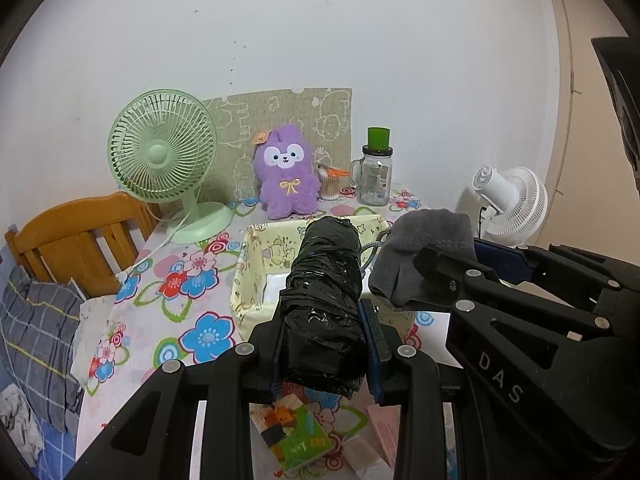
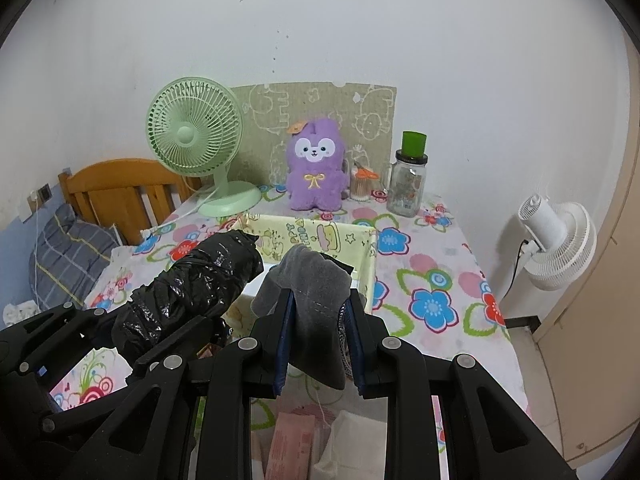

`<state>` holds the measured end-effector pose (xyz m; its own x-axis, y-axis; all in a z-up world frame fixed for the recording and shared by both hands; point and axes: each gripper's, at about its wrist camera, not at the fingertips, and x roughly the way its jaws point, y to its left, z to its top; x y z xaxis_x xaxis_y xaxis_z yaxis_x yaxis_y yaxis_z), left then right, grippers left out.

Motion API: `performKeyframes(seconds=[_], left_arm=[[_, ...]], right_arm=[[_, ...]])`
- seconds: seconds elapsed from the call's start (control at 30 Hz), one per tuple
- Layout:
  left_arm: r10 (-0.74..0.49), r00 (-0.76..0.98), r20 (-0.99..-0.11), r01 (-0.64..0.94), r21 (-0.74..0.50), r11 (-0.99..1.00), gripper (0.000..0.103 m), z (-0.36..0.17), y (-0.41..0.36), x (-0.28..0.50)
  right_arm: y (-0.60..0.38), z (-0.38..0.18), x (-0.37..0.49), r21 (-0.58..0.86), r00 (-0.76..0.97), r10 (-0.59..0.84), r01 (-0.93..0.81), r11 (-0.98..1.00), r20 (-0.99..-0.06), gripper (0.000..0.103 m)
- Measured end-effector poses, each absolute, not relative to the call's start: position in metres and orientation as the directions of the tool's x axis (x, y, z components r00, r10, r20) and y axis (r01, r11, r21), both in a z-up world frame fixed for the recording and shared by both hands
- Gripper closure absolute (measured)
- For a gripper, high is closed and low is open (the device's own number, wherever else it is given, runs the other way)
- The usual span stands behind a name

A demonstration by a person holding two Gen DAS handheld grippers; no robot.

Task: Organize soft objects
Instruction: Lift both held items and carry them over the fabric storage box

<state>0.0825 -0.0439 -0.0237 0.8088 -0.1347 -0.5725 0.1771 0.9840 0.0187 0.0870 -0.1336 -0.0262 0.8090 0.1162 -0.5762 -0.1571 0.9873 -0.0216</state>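
Note:
My left gripper is shut on a black crinkled roll of plastic bags and holds it over the near edge of a pale yellow fabric basket. My right gripper is shut on a grey folded sock, held above the basket's near right side. The roll also shows in the right wrist view, and the sock in the left wrist view. A purple plush toy sits upright at the back of the table.
On the floral tablecloth stand a green desk fan, a glass jar with a green lid and a cotton-swab cup. A white fan stands off the right edge. A wooden bed frame is left. Small packets lie near the front.

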Motion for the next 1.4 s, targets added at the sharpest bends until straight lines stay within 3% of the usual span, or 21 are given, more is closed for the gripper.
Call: performKeyframes(seconds=[1.4], left_arm=[[-0.103,0.776,-0.623,0.126,-0.007,0.992,0.071,-0.040,-0.037,0.187]], right_arm=[[-0.123,-0.038,0.193,-0.014,0.784,0.130,-0.174,0.985,-0.607,0.075]])
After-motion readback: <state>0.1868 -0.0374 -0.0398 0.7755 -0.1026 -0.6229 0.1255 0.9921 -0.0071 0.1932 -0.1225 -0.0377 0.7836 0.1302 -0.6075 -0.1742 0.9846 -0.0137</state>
